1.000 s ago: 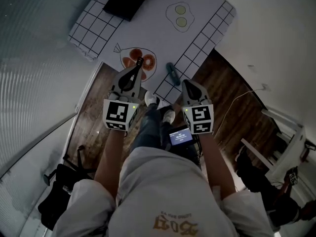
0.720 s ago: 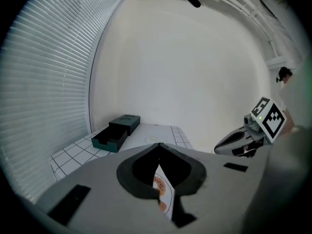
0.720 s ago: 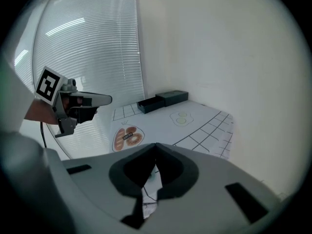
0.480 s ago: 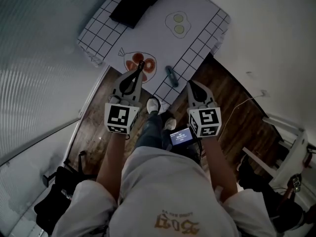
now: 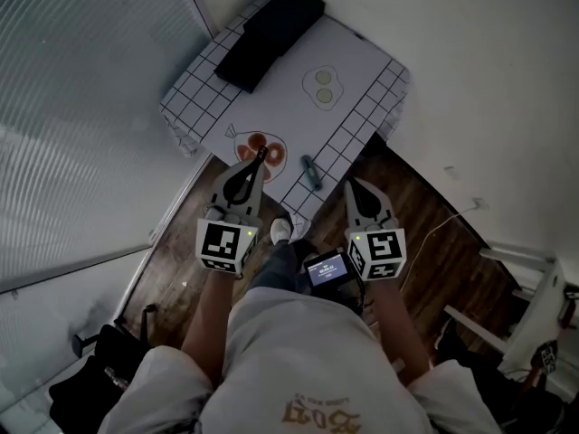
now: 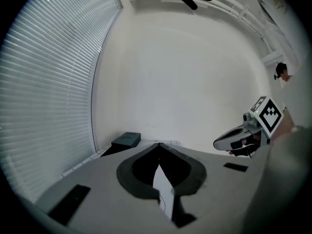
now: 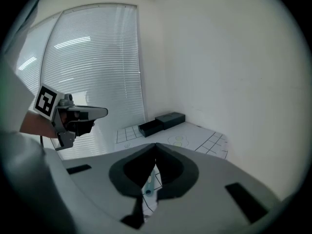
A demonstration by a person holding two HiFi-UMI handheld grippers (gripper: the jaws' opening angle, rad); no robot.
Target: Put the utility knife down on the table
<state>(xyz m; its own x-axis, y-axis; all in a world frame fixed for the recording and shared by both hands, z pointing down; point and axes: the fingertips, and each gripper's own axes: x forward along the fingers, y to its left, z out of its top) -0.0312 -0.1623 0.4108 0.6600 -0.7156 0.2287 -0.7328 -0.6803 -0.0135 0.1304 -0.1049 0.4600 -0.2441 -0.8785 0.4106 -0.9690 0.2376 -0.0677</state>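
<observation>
Flat on the table (image 5: 362, 57), on the gridded border of its white cloth near the front edge: the utility knife (image 5: 312, 172), touched by neither gripper. Just beside it, a red drawing (image 5: 270, 148), partly covered in the head view by the left gripper (image 5: 261, 154), jaws closed tip to tip on nothing. Right gripper (image 5: 349, 186) likewise shut and empty, with the knife glimpsed below through the gap under its jaws. At the far end, a black box (image 5: 271, 36); between box and knife, an egg drawing (image 5: 323, 84).
</observation>
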